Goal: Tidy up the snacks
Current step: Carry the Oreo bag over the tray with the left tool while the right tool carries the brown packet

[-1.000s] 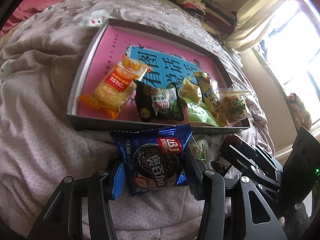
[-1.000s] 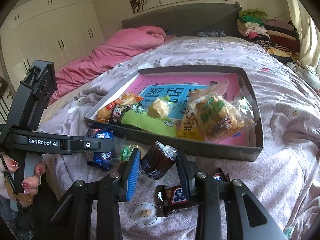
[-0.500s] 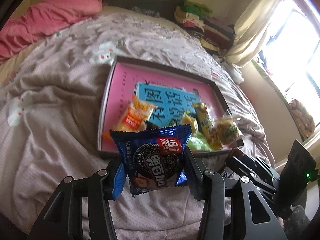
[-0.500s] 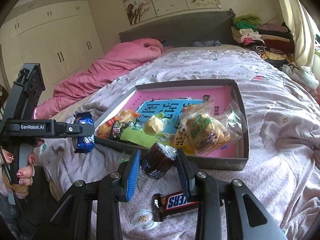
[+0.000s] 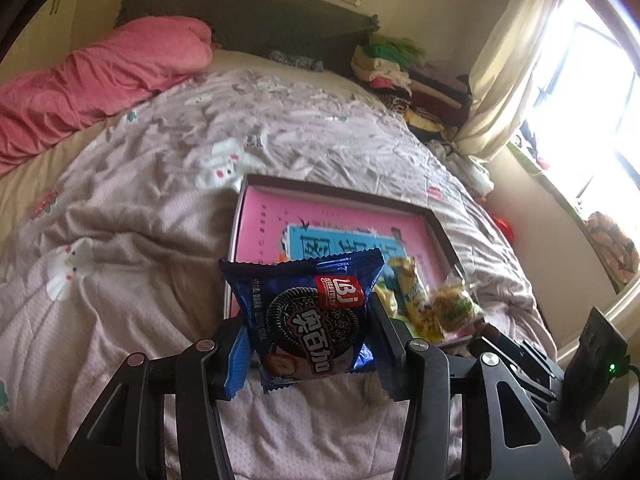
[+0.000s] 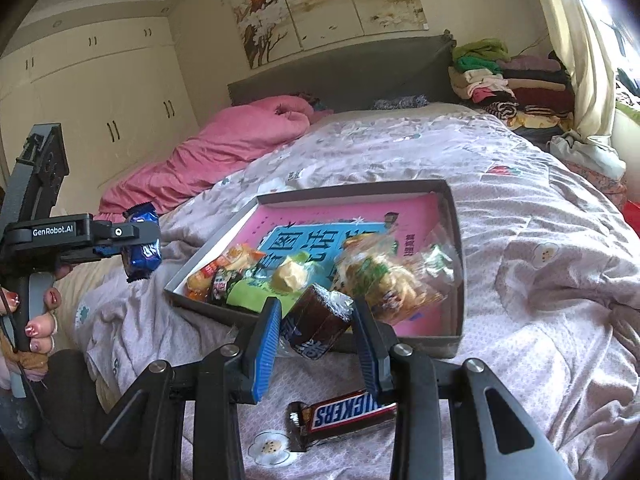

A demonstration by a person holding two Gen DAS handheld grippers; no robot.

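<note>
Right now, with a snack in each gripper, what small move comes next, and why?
Probably carry the blue cookie packet forward over the grey tray with the pink bottom: the left gripper already grips it, lifted off the bed, and bare pink space shows beyond the other snacks.

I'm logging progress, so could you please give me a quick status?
Left tongs shut on cookie pack. Right tongs shut on brown cake. Snickers still on bed, outside tray.

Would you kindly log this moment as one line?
left gripper: shut on blue cookie packet | right gripper: shut on brown wrapped cake | tray: holds snacks | Snickers bar: on bedspread
</note>
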